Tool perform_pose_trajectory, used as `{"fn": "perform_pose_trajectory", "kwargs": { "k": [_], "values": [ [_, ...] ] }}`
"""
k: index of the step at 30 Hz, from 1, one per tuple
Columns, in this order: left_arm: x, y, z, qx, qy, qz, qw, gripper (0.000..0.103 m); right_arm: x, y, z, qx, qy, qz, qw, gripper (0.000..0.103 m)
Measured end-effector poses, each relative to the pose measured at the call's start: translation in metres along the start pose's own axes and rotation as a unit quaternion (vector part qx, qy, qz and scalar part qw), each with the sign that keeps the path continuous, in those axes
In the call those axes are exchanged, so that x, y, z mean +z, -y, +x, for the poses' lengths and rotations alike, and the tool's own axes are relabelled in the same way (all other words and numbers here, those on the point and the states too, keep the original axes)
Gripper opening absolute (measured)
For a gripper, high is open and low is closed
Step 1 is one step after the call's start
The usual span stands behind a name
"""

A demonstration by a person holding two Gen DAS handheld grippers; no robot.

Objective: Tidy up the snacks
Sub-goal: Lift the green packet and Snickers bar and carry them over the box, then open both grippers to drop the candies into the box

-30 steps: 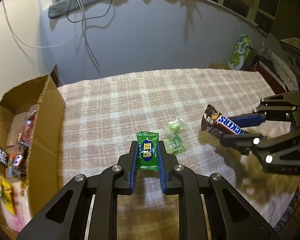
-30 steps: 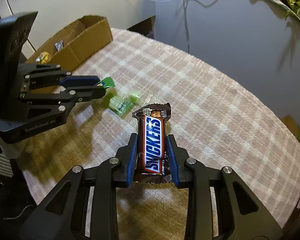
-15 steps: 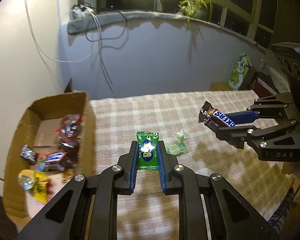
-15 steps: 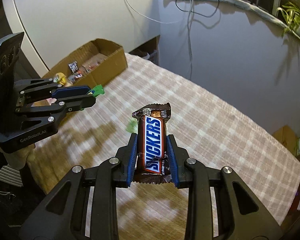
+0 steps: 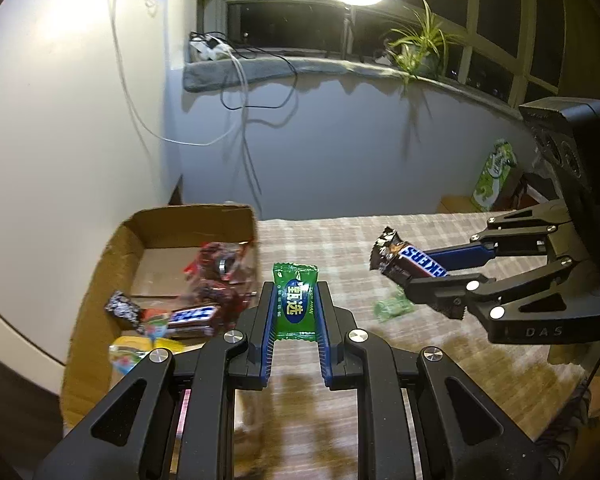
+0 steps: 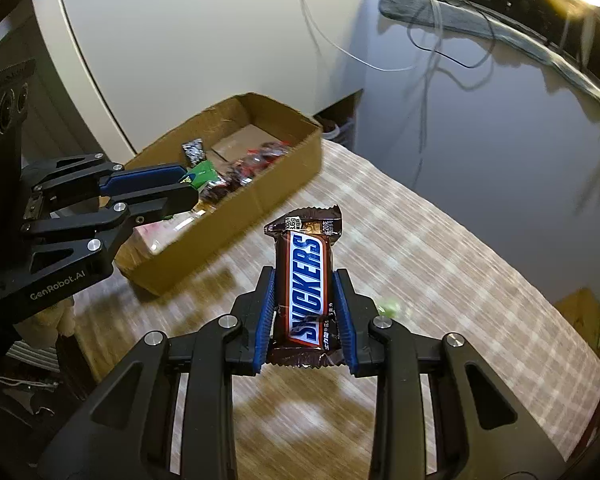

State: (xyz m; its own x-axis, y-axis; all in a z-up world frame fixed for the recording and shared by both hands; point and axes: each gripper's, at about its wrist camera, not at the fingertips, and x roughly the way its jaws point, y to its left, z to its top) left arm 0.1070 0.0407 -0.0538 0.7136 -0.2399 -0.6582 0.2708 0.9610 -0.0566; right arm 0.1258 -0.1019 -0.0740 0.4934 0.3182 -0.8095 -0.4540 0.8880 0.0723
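Note:
My left gripper [image 5: 294, 300] is shut on a green candy packet [image 5: 295, 305], held in the air by the right edge of the cardboard box [image 5: 100, 264]. It also shows in the right wrist view [image 6: 180, 188], with the green candy packet [image 6: 200, 172] over the box [image 6: 260, 196]. My right gripper [image 6: 306, 292] is shut on a Snickers bar [image 6: 306, 280] above the checked tablecloth [image 6: 440, 264]. In the left wrist view the right gripper [image 5: 424, 276] holds the Snickers bar [image 5: 412, 260] to the right of the box.
The box holds several wrapped snacks [image 5: 204, 296]. Two small green candies [image 5: 394, 307] lie on the tablecloth [image 5: 340, 240]; one shows in the right wrist view [image 6: 390, 307]. A grey wall [image 5: 340, 140] stands behind the table. A green bag [image 5: 494, 176] stands at the back right.
Both grippers have risen and moved left towards the box with their snacks still held. The box interior has come into fuller view.

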Motion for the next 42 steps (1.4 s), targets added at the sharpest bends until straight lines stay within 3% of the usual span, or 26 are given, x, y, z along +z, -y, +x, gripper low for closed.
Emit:
{"fn": "perform_pose_trajectory", "kwargs": {
  "k": [21, 42],
  "values": [
    [-0.013, -0.077, -0.004, 0.035, 0.001, -0.048, 0.9982, 0.017, 0.069, -0.06, 0.065, 0.033, -0.008, -0.034, 0.999, 0.03],
    [-0.01, -0.103, 0.017, 0.049, -0.014, -0.063, 0.9967, 0.02, 0.095, -0.064, 0.116, 0.053, -0.027, -0.037, 0.998, 0.03]
  ]
}}
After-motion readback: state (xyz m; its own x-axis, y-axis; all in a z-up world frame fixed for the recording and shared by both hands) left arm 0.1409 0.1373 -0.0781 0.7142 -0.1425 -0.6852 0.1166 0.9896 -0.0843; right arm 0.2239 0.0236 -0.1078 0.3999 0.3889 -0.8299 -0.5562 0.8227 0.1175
